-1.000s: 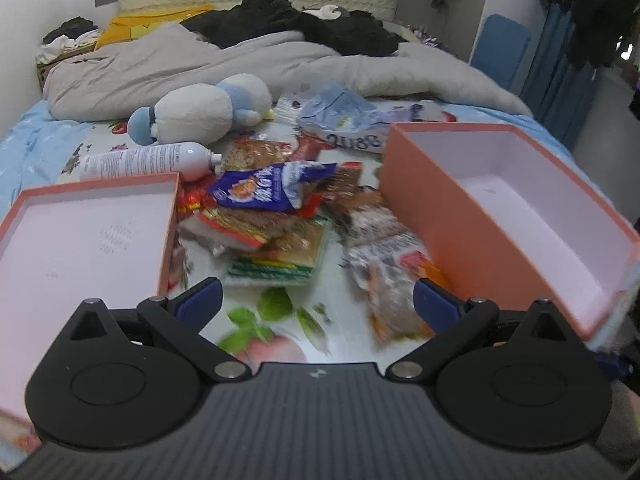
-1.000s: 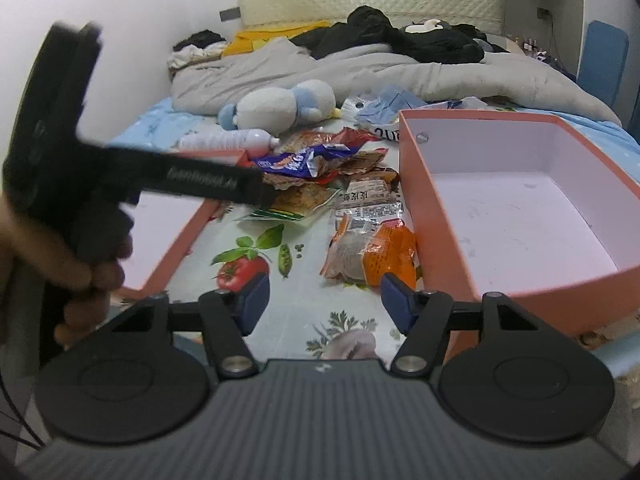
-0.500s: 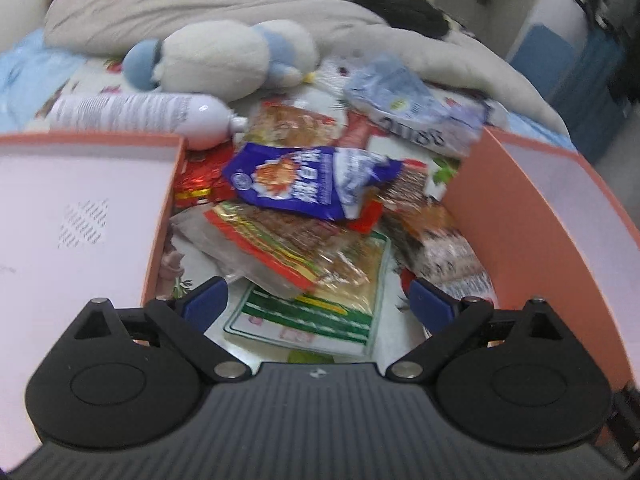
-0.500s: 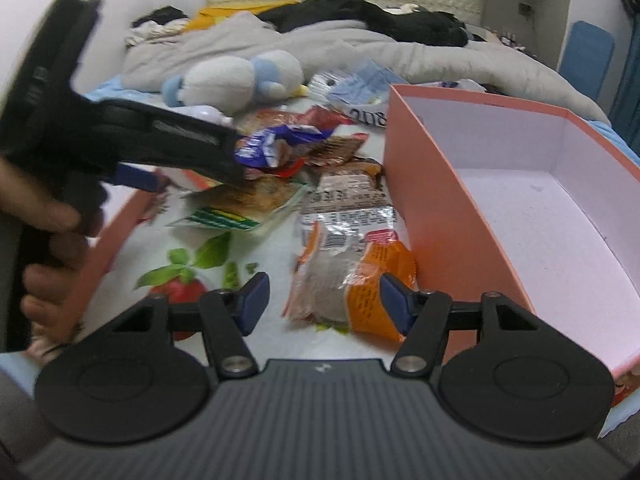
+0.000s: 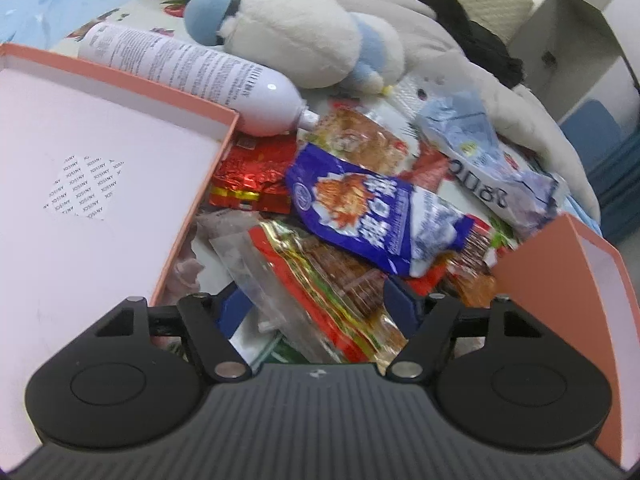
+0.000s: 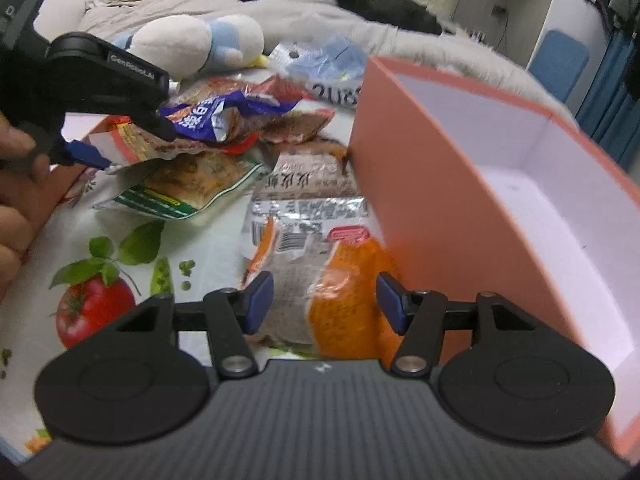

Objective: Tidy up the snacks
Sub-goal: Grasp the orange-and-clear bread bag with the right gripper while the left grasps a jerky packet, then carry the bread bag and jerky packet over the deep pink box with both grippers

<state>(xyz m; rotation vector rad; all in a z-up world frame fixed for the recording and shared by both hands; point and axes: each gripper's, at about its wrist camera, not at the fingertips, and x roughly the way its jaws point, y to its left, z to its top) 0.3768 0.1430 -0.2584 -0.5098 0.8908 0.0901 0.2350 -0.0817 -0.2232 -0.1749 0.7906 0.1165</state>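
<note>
A pile of snack packets lies on the bed between two orange boxes. My left gripper (image 5: pixel 316 308) is open, its jaws on either side of a red and gold packet (image 5: pixel 320 280); a blue packet (image 5: pixel 372 216) lies just beyond. My right gripper (image 6: pixel 324 300) is open, its jaws on either side of an orange and silver packet (image 6: pixel 344 300) beside the deep orange box (image 6: pixel 420 200). The left gripper also shows in the right wrist view (image 6: pixel 92 156), at the pile's left edge by the same red and gold packet (image 6: pixel 140 142).
A shallow orange lid (image 5: pixel 100 208) lies at the left. A white bottle (image 5: pixel 192 76), a plush toy (image 5: pixel 296 32), a pale blue bag (image 5: pixel 484 160) and a grey duvet (image 6: pixel 280 12) lie behind the pile. The sheet (image 6: pixel 120 248) has a vegetable print.
Both grippers have moved forward and down onto the pile. The left one now straddles the red and gold packet; the right one now straddles the orange and silver packet.
</note>
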